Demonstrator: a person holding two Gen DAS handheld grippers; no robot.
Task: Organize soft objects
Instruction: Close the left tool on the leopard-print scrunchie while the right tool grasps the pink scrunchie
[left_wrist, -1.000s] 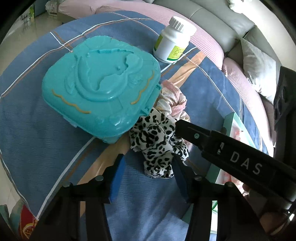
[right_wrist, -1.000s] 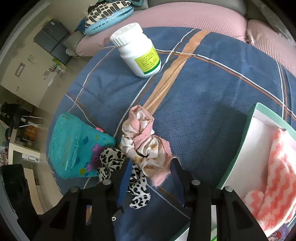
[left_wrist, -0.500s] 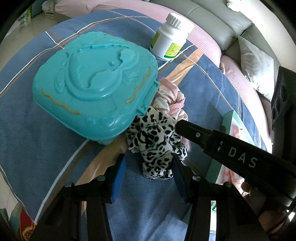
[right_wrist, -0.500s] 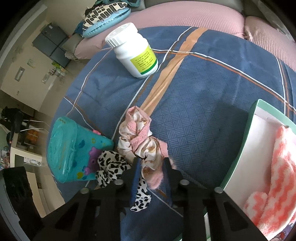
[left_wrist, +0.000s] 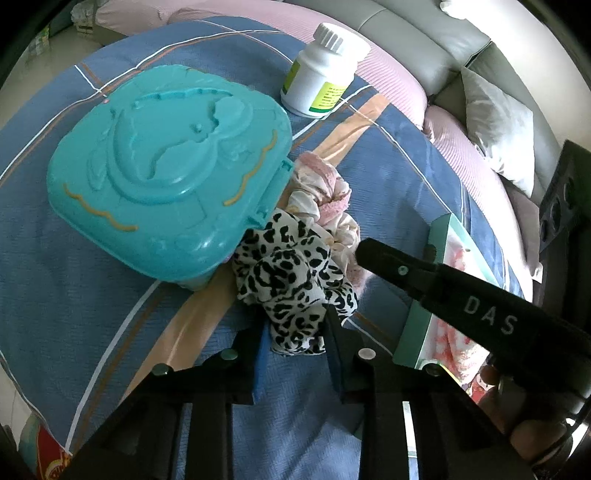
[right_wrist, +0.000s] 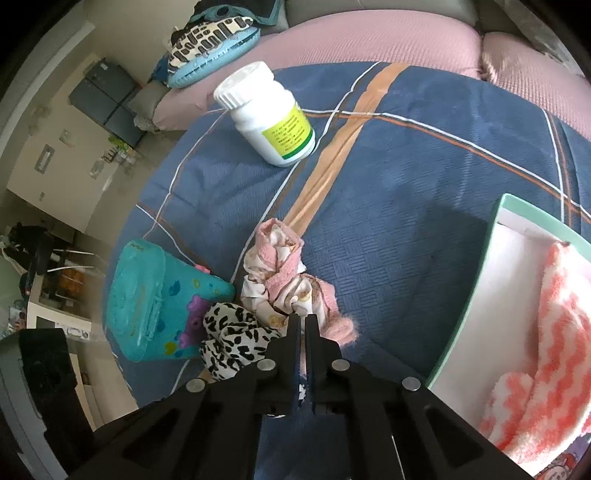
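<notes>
Leopard scrunchie (left_wrist: 291, 273), crinkly, w/ left gripper (left_wrist: 295, 332) closing round it; right gripper (right_wrist: 303, 325) pinches pink scrunchie (right_wrist: 284, 280).

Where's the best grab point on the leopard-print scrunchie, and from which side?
Take the leopard-print scrunchie by its loose near lobe, coming steeply down from the camera side. That lobe bunches up clear of the teal case and the pink scrunchie. The left hand-held gripper is closing there, fabric between its jaws.
</notes>
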